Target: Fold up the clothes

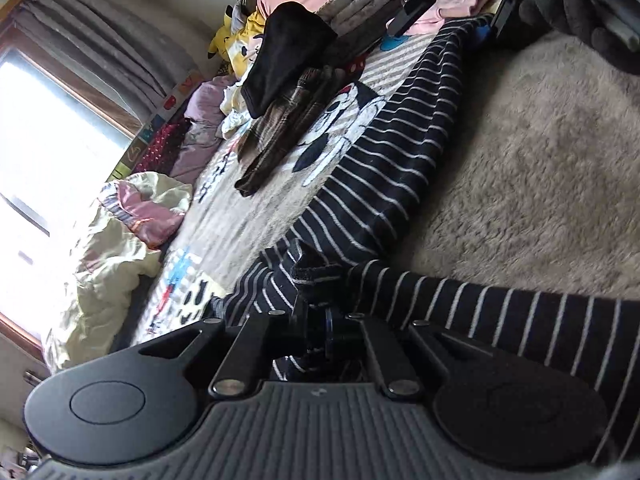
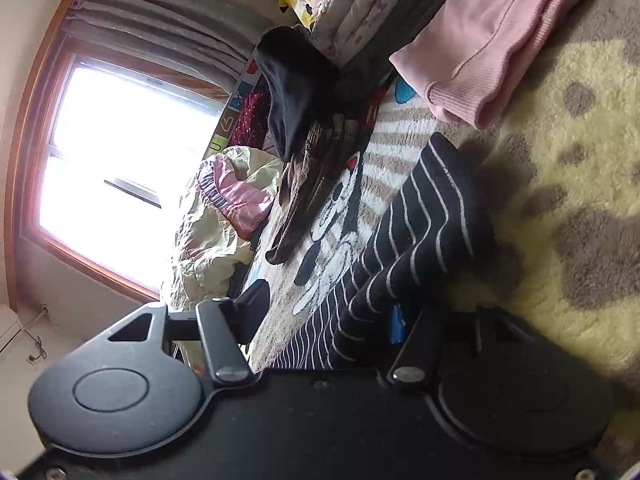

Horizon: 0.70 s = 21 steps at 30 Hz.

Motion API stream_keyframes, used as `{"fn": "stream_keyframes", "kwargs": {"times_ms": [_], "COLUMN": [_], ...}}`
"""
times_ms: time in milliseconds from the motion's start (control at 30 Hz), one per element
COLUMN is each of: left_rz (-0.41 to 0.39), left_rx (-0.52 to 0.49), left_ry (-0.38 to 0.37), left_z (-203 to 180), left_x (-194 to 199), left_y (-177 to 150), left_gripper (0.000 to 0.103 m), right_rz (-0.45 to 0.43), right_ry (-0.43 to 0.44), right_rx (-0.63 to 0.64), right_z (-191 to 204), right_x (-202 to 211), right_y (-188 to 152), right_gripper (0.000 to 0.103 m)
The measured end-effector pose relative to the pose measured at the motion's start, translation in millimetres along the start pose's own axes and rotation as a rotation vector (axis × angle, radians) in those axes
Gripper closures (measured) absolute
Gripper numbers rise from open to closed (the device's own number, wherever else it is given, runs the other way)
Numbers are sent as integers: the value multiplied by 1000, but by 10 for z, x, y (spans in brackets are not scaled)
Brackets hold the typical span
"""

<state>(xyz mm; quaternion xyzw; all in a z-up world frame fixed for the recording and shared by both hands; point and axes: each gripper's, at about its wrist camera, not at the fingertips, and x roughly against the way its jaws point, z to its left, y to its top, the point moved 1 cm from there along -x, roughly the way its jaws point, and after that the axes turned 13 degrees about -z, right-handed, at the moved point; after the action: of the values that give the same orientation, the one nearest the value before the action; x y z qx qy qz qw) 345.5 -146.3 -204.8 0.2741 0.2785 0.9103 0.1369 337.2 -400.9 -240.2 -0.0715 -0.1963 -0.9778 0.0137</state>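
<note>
Now you stretch the striped garment [image 1: 384, 168] taut (ready to fold).
Left gripper [image 1: 316, 312] and right gripper [image 2: 320, 320] each clench it.

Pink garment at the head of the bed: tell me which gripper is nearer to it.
Right. The right gripper holds the striped shirt just below the pink garment; the left gripper grips the shirt's far end.

Home bedroom: bed [image 1: 540, 152] with cartoon-print blanket [image 1: 256, 208], scattered clothes, yellow plush toy [image 1: 218, 40], and curtained window [image 2: 120, 168] beyond.
</note>
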Motion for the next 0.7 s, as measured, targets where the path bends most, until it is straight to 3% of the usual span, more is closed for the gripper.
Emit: {"fn": "stream_keyframes", "kwargs": {"times_ms": [67, 167, 300, 367, 467, 633, 700], "left_rz": [-2, -40, -41, -2, 84, 169, 200], "left_rx": [-18, 80, 300, 384, 366, 202, 122], "left_ry": [-6, -42, 29, 121, 232, 271, 321], "left_z": [-17, 173, 648, 889, 1038, 892, 785], "left_x": [50, 273, 557, 694, 889, 931, 900], "left_y": [-2, -12, -256, -503, -849, -1112, -1183], "left_gripper": [70, 56, 56, 56, 57, 56, 56], "right_rz": [1, 3, 4, 3, 2, 0, -2], "right_ry": [-1, 0, 1, 0, -2, -9, -14], "right_rx": [6, 5, 6, 9, 17, 41, 63], "right_z": [5, 0, 5, 14, 30, 59, 83], "right_x": [3, 11, 4, -4, -16, -25, -33], "right_y": [-4, 0, -1, -7, -20, -44, -65], "right_gripper": [46, 46, 46, 46, 46, 46, 45]}}
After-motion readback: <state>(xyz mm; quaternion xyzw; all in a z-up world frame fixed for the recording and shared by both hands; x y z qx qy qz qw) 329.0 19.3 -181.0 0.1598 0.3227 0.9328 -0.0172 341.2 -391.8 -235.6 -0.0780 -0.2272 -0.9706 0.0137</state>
